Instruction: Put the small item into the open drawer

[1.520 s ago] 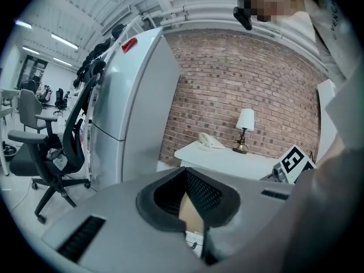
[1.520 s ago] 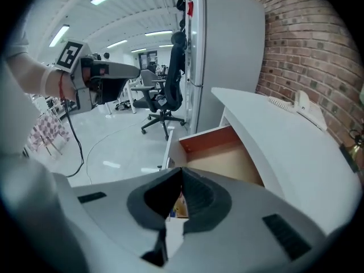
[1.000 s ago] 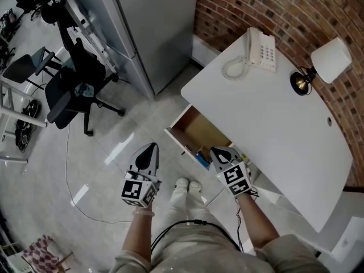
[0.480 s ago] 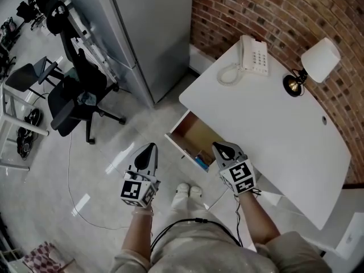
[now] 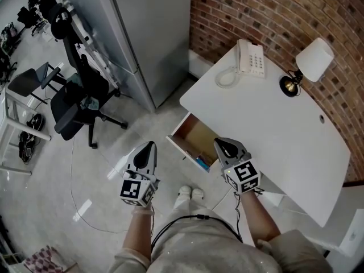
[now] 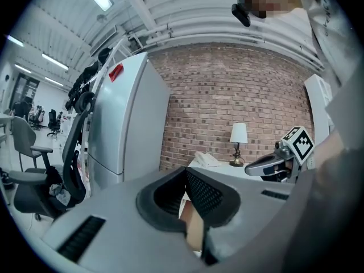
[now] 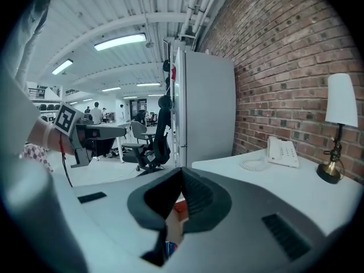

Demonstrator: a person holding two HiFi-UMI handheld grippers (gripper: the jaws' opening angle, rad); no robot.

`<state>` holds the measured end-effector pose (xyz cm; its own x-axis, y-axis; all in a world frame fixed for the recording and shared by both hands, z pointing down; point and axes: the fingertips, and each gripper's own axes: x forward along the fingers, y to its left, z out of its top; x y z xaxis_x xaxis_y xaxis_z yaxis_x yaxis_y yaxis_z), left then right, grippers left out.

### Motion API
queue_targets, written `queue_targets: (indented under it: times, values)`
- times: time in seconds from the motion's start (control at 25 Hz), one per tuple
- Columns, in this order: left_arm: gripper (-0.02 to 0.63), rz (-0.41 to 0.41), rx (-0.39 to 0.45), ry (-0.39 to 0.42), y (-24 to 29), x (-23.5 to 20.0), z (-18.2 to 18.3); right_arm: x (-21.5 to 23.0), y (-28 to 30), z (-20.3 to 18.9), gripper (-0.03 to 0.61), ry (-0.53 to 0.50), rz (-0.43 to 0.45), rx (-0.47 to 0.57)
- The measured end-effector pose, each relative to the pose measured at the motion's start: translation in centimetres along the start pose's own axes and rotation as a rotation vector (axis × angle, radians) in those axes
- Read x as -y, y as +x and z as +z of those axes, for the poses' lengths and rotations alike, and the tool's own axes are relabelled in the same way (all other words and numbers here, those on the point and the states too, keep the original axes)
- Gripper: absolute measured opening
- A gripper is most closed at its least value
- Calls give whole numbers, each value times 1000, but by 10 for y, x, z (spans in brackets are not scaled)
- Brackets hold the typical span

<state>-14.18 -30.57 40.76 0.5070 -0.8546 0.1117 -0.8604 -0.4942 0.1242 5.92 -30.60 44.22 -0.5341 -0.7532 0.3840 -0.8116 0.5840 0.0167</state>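
The drawer (image 5: 195,134) stood pulled out from under the white tabletop (image 5: 273,129), wooden bottom showing. A small blue item (image 5: 201,162) lay inside it at the front corner nearest the person. In the right gripper view, a bit of blue (image 7: 169,247) and a bit of red (image 7: 180,209) showed down in the drawer behind the closed jaw tips; which one was the task's piece, hard to call.

The right gripper (image 5: 224,145) hung just above that front corner, nose tilted down. Its jaws were pressed together at the tips with nothing between them (image 7: 182,172).

Over to the left gripper (image 5: 149,147): it was out over the pale floor (image 5: 102,169), well apart from the drawer. Its jaws also met at the tips and carried nothing (image 6: 185,169).

Between the two grippers, the person's white shoes (image 5: 190,194) sat on the floor.

On the tabletop, back by the brick wall (image 5: 267,10), were a white telephone (image 5: 251,58) and a small lamp (image 5: 313,60). A tall grey cabinet (image 5: 148,33) stood left of the tabletop, a black office chair (image 5: 79,95) beyond it.
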Motion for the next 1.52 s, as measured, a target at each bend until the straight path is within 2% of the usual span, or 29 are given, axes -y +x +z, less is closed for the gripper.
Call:
queue_targets:
  times: [0.12, 0.92, 1.52]
  values:
    - [5, -6, 8, 24, -1, 3, 8, 1, -4, 8, 5, -5, -9, 19]
    - [5, 25, 92, 32, -15, 2, 55, 2, -26, 61, 5, 25, -37, 178]
    - [5, 51, 136, 45, -31, -7, 70, -3, -39, 71, 5, 28, -49, 230]
